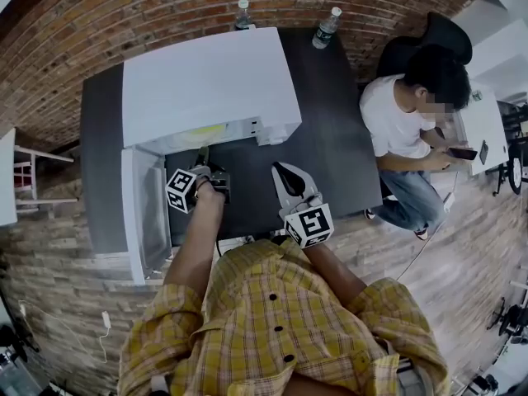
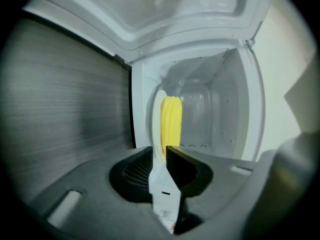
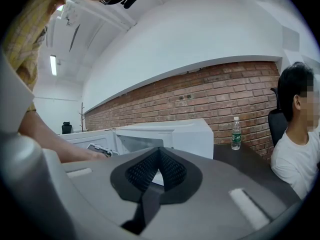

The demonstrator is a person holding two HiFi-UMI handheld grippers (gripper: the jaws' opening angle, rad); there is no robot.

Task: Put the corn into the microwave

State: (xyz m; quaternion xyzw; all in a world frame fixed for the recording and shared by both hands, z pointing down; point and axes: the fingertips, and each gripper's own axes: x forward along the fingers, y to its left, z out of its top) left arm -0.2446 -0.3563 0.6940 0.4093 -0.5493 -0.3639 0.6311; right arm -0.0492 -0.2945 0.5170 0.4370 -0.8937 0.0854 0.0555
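The yellow corn (image 2: 171, 121) lies inside the white microwave (image 1: 206, 81), just past the sill of its opening; from the head view it shows as a yellow patch (image 1: 202, 129) in the cavity. The microwave's door (image 1: 144, 213) hangs open at the left. My left gripper (image 2: 161, 154) is at the mouth of the cavity, open, its tips just short of the corn and nothing pressed between the pads. My right gripper (image 1: 283, 172) hovers over the dark table (image 1: 330, 139) in front of the microwave, shut and empty, seen likewise in its own view (image 3: 159, 151).
Two water bottles (image 1: 242, 15) (image 1: 327, 25) stand at the table's far edge. A seated person (image 1: 408, 122) with a phone is at the right end of the table. A brick wall runs behind.
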